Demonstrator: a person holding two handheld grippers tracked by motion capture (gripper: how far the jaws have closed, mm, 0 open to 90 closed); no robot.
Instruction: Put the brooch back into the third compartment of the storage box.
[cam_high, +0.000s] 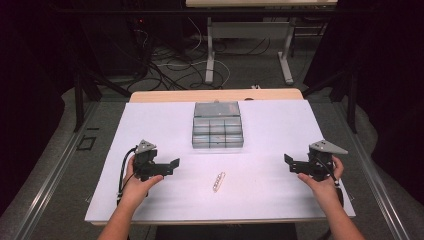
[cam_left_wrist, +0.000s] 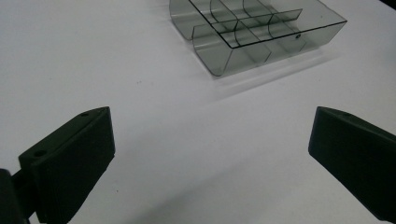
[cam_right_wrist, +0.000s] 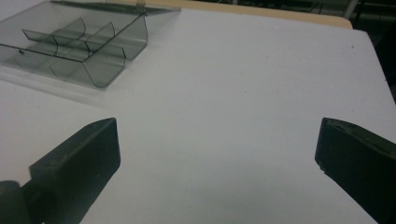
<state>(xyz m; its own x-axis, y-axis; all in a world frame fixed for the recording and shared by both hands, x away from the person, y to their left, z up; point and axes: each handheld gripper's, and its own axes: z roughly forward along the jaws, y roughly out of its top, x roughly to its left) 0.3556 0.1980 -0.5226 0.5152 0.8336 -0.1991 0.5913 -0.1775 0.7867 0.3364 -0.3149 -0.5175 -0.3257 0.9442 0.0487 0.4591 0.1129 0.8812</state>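
White sheet (cam_high: 280, 130) covers the table, its edges bare. A clear compartment box (cam_high: 218, 131) sits far centre; a small pale strip (cam_high: 218, 181) lies near centre, well apart from it. The left gripper (cam_high: 170, 165) and right gripper (cam_high: 289, 162) flank the strip, jaws spread wide, holding nothing, with open sheet between them.

A glossy, see-through smoky plastic organizer box (cam_high: 218, 125) sits on matt white sheet (cam_high: 150, 120), perhaps paper, over wood.
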